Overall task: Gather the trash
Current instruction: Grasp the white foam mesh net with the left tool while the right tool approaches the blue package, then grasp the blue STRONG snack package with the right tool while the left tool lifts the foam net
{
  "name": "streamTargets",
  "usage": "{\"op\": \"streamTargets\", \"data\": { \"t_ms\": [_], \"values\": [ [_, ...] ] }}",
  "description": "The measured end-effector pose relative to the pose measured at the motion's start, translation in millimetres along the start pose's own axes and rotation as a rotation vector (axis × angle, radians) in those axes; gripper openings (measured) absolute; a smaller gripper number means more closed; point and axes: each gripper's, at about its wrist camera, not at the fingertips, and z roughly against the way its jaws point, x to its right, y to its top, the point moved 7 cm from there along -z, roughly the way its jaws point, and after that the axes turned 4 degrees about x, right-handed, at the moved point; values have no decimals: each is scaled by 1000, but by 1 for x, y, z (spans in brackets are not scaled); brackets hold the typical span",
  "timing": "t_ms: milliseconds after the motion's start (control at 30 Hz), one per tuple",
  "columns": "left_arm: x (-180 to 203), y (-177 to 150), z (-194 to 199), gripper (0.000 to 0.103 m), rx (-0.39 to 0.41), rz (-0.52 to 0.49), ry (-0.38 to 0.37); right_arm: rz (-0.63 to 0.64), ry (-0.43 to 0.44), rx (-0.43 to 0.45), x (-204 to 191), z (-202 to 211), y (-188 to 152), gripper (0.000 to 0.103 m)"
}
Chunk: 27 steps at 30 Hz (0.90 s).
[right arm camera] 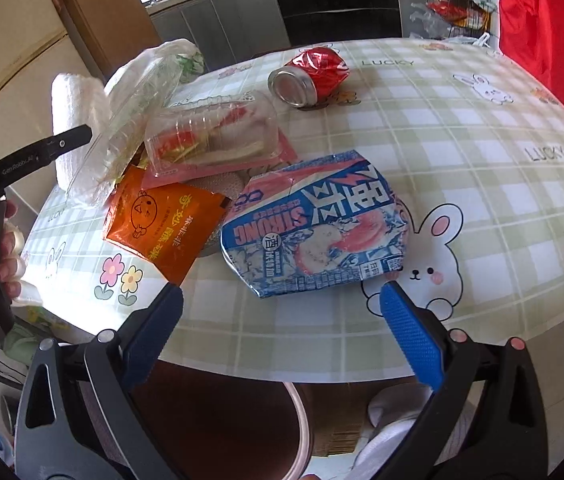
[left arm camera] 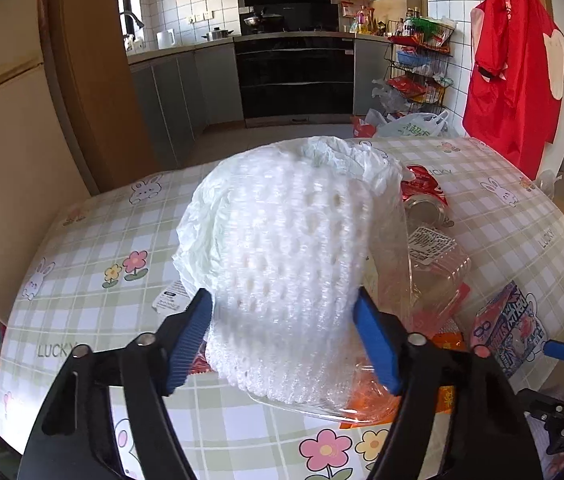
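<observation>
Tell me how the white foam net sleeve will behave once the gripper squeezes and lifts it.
The white foam net sleeve looks soft and airy, so it will probably squash between the left gripper pads. Likely very light. It may snag the clear plastic container touching it.

Foam net point(left arm camera: 282, 248) between left tongs point(left arm camera: 283, 334), wrapper point(right arm camera: 162, 224) left of flattened carton point(right arm camera: 313, 232), can point(right arm camera: 309, 76) behind.

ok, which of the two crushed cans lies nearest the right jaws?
The flattened blue-and-white can, just ahead of them. The red can lies on its side farther back.

Checked tablecloth point(right arm camera: 461, 128); red garment point(left arm camera: 513, 64) hanging; black oven point(left arm camera: 295, 76) — behind.
</observation>
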Motion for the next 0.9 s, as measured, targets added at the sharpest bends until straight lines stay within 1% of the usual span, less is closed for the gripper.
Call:
{"op": "streamTargets", "data": {
  "t_ms": [33,67,100,133,200,267,333,400,467,533,633,800,900],
  "values": [
    [-2,0,0,60,-2,14,-10,-11,4,-5,0,-3,0,97],
    [-3,-1,0,53,1,25,-15,-24,5,-12,1,-5,0,97],
    [-5,0,2,41,6,29,-20,-32,5,-15,2,-6,0,97],
    [-6,0,4,36,13,27,-16,-39,4,-15,2,-7,1,97],
    [-9,4,11,30,41,26,-22,-32,-7,-10,2,-6,2,97],
    [-9,11,21,28,79,22,-40,11,-37,2,-1,-4,5,97],
    [-9,16,31,27,107,13,-53,101,-74,19,-9,-1,7,97],
    [-7,21,43,26,132,13,-74,178,-87,24,-18,0,7,97],
    [-5,24,52,26,155,21,-92,207,-103,12,-23,-2,7,97],
    [-5,24,62,26,171,36,-108,150,-91,-4,-19,-4,8,97],
    [-6,20,75,26,188,59,-128,16,-57,-34,-6,-6,7,97],
    [-13,2,86,26,182,116,-150,-130,-17,-38,6,-6,4,97],
    [-16,-9,92,26,178,146,-152,-212,26,-46,11,-12,4,96]
  ]
}}
